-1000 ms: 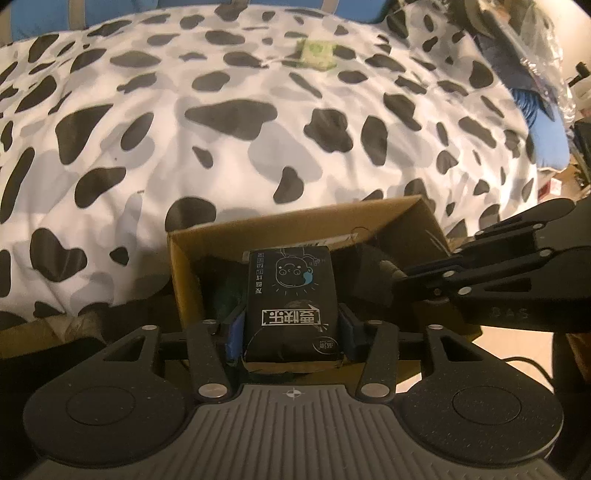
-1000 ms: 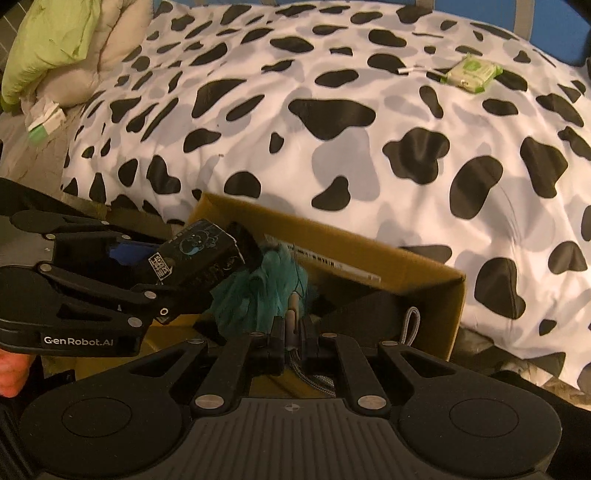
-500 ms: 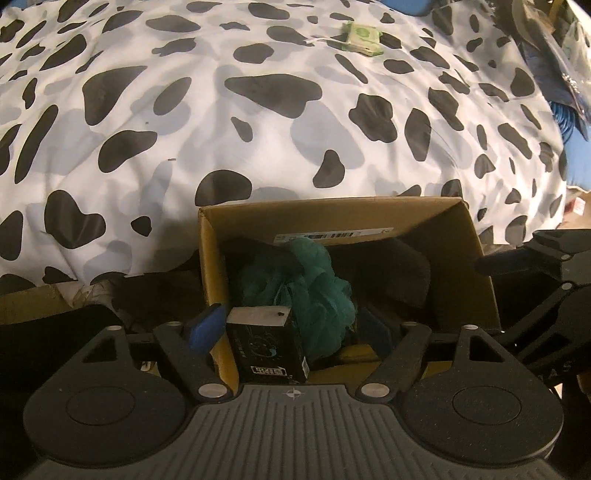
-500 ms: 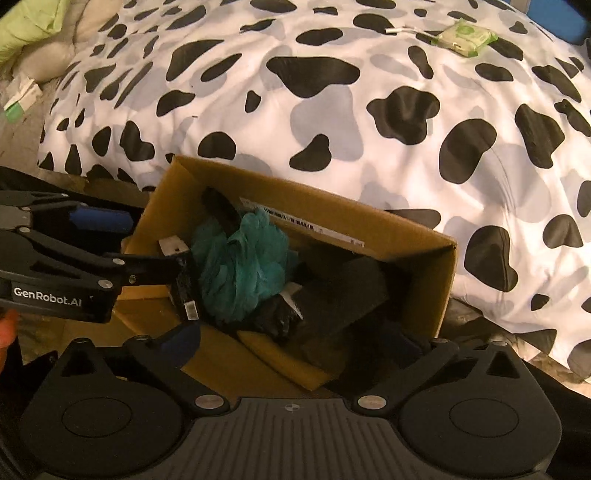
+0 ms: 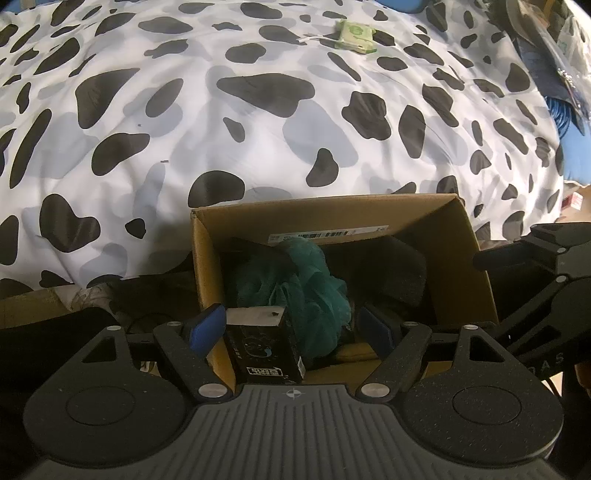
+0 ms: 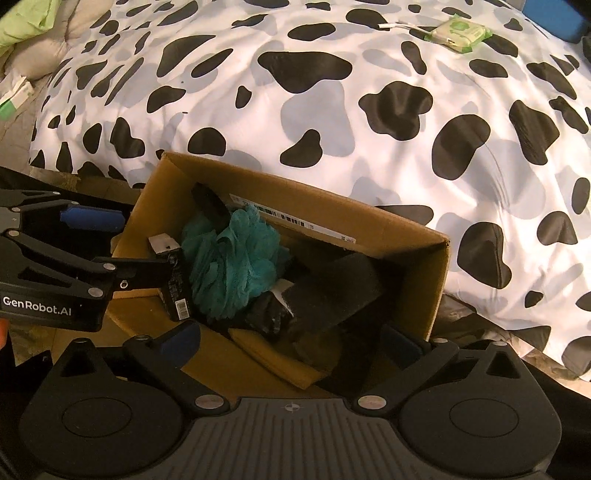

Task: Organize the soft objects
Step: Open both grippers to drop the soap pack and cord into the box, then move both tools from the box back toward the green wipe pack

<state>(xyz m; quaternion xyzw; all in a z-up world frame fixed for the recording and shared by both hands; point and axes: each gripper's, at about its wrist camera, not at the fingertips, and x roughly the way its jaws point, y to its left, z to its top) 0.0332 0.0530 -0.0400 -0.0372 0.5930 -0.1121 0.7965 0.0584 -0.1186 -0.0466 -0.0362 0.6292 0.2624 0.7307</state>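
While both grippers hang with jaws apart over the brown cardboard box [image 6: 436, 273], the small black printed packet [image 5: 264, 345] stands inside, nearest the left gripper [image 5: 291, 326].

Both wrist views look steeply down, close above the same cardboard box [image 5: 461, 236] [image 6: 436, 291] beside the spotted bedspread [image 5: 258, 129] [image 6: 332, 92].

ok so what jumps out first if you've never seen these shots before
The cow-print duvet fills the whole upper half of both views. Below it sits an open cardboard box with a teal mesh bath pouf bright among dark items, and a small black packet standing at the box's left end. Far back on the duvet lies a green wipes pack.
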